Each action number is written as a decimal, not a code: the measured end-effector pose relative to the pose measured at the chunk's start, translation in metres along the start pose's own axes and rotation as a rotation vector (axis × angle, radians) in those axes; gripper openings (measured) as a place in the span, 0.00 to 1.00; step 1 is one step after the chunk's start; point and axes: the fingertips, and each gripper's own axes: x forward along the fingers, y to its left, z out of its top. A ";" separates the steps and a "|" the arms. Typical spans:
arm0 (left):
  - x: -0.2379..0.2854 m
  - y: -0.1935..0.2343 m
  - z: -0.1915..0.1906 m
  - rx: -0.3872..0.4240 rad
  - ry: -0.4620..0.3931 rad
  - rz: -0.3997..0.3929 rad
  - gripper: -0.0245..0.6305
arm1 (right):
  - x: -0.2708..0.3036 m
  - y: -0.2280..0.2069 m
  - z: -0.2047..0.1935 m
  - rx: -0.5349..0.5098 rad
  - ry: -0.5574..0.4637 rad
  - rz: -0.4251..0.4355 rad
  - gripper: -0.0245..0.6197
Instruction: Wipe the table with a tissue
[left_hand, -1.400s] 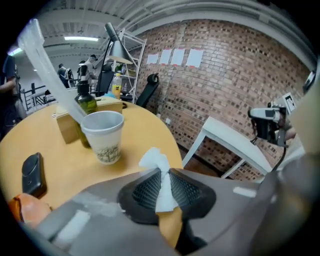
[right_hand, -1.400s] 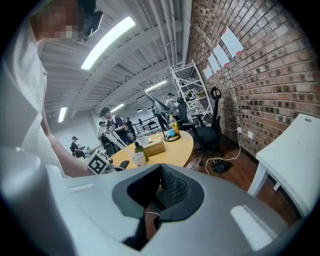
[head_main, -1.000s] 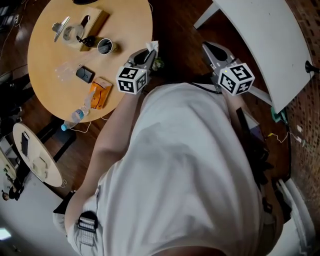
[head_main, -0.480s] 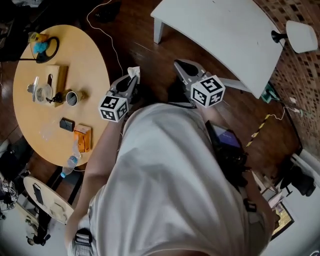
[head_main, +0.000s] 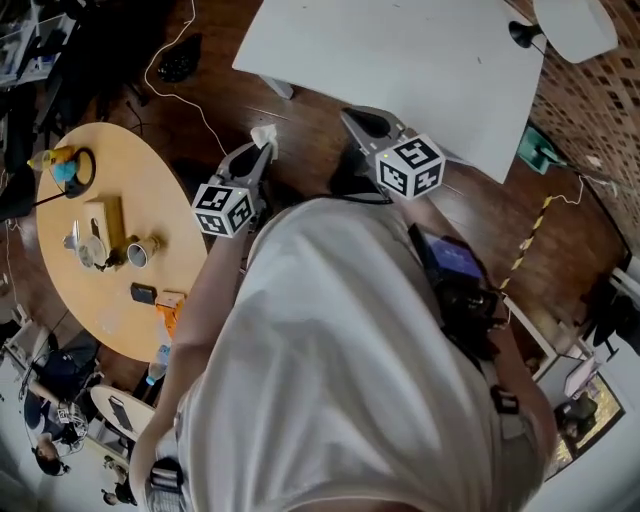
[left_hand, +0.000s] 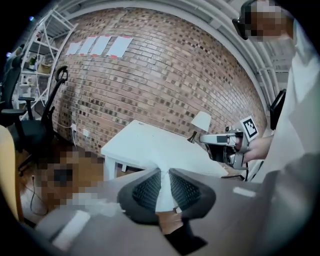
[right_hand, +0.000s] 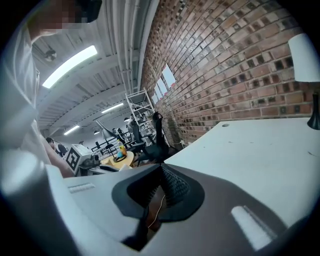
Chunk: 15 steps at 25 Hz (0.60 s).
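Observation:
My left gripper (head_main: 258, 152) is shut on a white tissue (head_main: 264, 134), which sticks out past its tips over the dark wooden floor. In the left gripper view the tissue (left_hand: 164, 194) is pinched between the ribbed pads (left_hand: 149, 189). Just ahead stands the white rectangular table (head_main: 400, 60), also visible in the left gripper view (left_hand: 150, 147). My right gripper (head_main: 358, 122) is held level beside the left one, near the table's front edge. Its jaws meet at the tips (right_hand: 161, 167) with nothing in them. The white table (right_hand: 260, 150) fills the right of its view.
A round wooden table (head_main: 60, 290) at the left carries a cup, a bottle, a box and other small items. A white lamp (head_main: 570, 25) stands on the white table's far corner. A cable (head_main: 190, 90) lies on the floor. Beyond are a brick wall (left_hand: 150, 75) and an office chair (left_hand: 30, 130).
The person has turned from the round wooden table to the white table. Both grippers swung with them and now sit near its front edge. The tissue stays in the left gripper.

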 end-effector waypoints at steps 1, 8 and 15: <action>0.011 0.002 0.006 0.008 0.008 -0.007 0.12 | 0.001 -0.012 0.005 0.000 -0.007 -0.009 0.05; 0.070 0.005 0.058 0.043 0.026 0.008 0.12 | -0.007 -0.077 0.049 0.010 -0.061 -0.022 0.05; 0.110 -0.003 0.089 0.065 0.057 0.021 0.12 | -0.026 -0.119 0.073 0.052 -0.110 -0.039 0.05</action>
